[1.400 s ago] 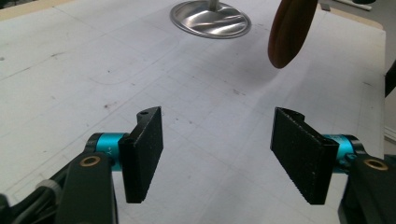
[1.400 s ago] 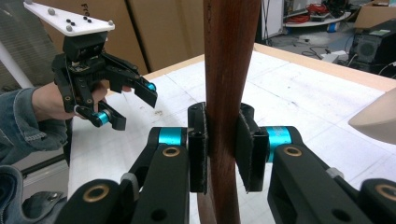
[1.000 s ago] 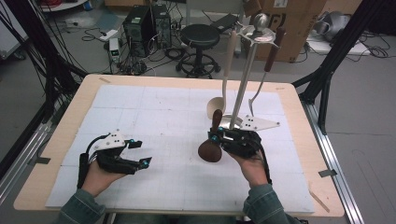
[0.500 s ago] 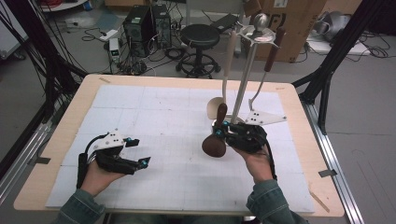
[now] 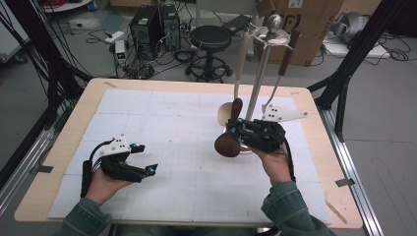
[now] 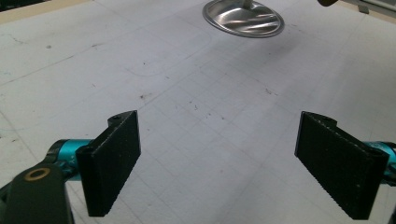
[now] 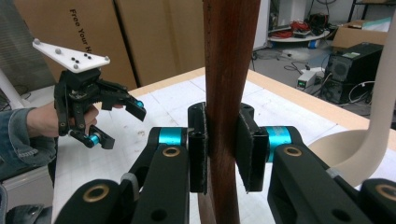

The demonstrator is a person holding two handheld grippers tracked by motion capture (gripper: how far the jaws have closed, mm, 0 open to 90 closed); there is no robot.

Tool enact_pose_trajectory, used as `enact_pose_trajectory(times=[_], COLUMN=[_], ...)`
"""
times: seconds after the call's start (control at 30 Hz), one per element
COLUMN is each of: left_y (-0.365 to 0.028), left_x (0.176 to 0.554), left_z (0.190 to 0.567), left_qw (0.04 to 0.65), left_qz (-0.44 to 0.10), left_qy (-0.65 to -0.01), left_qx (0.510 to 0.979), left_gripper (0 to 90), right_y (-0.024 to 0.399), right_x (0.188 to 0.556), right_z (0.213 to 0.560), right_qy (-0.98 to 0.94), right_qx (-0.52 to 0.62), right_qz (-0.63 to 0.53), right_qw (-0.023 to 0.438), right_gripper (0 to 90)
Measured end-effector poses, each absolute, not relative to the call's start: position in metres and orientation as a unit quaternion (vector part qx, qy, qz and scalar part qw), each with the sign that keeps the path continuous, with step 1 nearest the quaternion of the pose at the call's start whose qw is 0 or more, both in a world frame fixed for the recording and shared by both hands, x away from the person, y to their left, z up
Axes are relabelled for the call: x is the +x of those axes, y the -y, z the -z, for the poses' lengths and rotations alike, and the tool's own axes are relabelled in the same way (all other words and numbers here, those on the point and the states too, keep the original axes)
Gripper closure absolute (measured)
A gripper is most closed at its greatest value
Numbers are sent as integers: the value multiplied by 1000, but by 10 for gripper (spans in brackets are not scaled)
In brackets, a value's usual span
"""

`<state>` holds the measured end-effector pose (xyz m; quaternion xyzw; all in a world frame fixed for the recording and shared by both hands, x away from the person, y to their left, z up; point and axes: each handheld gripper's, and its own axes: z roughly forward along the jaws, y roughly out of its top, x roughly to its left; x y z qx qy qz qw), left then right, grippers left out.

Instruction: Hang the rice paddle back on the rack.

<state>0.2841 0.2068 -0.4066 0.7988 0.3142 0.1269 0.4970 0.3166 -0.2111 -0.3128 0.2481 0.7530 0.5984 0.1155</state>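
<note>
A dark wooden spoon (image 5: 230,135) is held by its handle between the pads of the right gripper (image 5: 235,129), the jaws being pressed on both sides of the wood, as is confirmed in the right gripper view, where the handle (image 7: 229,84) stands upright between the two black pads (image 7: 198,147). In the high view the spoon is seen just beside the metal utensil stand (image 5: 260,73), its round bowl hanging below the gripper and clear of the white mat (image 5: 162,123). Compared with the earlier pictures, the spoon and the right gripper are found slightly higher and nearer the stand's pole, while the grip itself is unchanged; it is judged that the spoon is being carried up towards a hook on the stand, where a pale spoon (image 5: 238,69) and a spatula (image 5: 282,105) already hang. The left gripper (image 5: 143,158) rests low over the mat at the person's left, well apart from the stand; its jaws have just been opening and now stand wide, with nothing between them, only bare mat and the stand's round base (image 6: 243,17) being seen beyond them. The hanging itself is judged not yet done, as the top of the handle remains below the hooks.
</note>
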Motion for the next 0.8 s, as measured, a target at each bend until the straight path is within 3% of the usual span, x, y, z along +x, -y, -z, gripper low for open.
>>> enact_pose_trajectory(times=[0.8], left_y=[-206], left_x=[286], left_z=[408], left_qw=[494], left_qz=[-129], left_qy=[-318], left_qx=[799], left_gripper=[105], right_y=[227], right_x=[328], right_z=[269], right_qy=[-740], right_qx=[252], right_qz=[-606], right_qw=[147], right_gripper=[767])
